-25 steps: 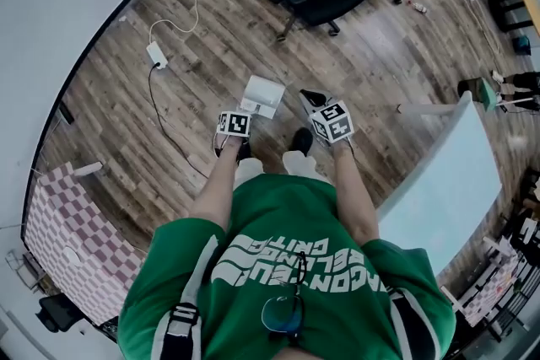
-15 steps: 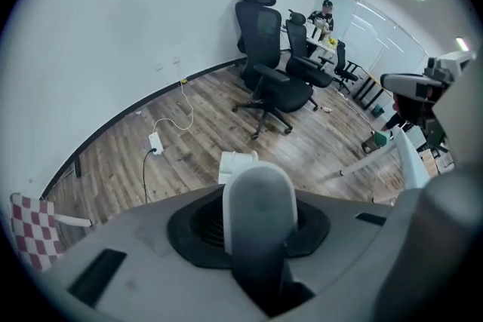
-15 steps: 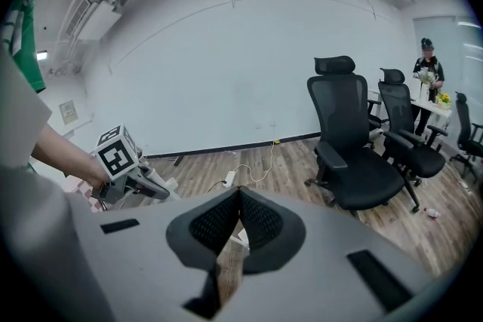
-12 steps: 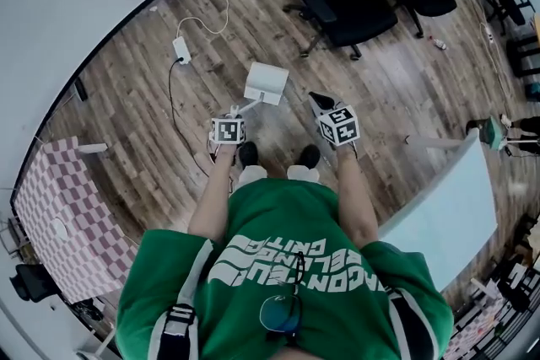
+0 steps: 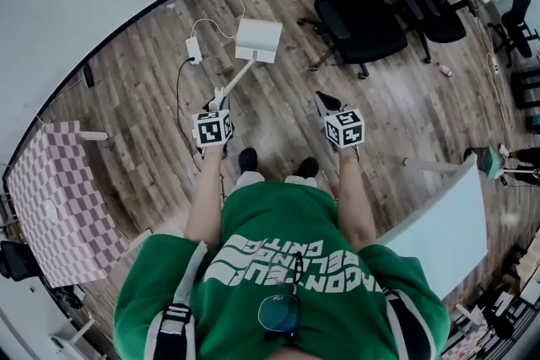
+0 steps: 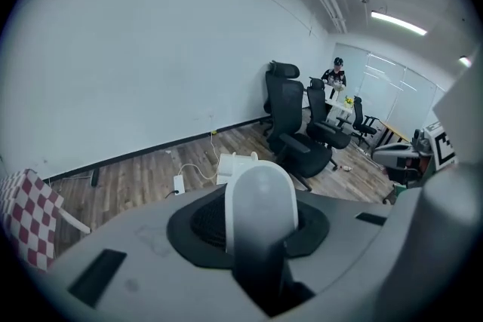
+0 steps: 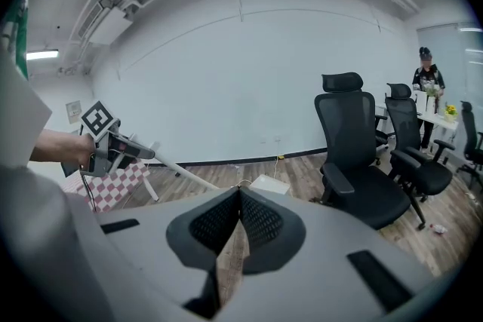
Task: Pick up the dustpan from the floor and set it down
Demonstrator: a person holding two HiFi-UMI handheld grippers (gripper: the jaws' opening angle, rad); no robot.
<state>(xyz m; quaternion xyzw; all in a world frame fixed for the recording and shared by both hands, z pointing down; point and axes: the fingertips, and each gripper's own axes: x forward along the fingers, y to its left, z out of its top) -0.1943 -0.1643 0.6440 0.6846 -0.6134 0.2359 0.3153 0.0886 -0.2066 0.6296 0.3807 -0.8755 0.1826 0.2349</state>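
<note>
The left gripper point(image 5: 218, 104) is clamped on the upper end of the handle of the white plastic long-handled dustpan point(image 5: 259, 40); the left gripper view shows the rounded white handle seated between the two pads. The pan end hangs ahead of the person, over the wood-plank floor point(image 5: 152, 97), close to the white power strip and its cable point(image 5: 193, 51), and appears clear of the boards. The right gripper point(image 5: 326, 103) has its jaws together at the tips with nothing between them. In my judgement, the carry calls for an unchanged grip and the pan kept from swinging into the cable or the black office chairs point(image 5: 363, 21). It should then be lowered until the pan rests flat before the jaws part. Against the frame a second earlier, the pan then lay just ahead of the feet. It has since been raised and carried forward, and the left gripper sits higher, while the right gripper has shifted only slightly.
</note>
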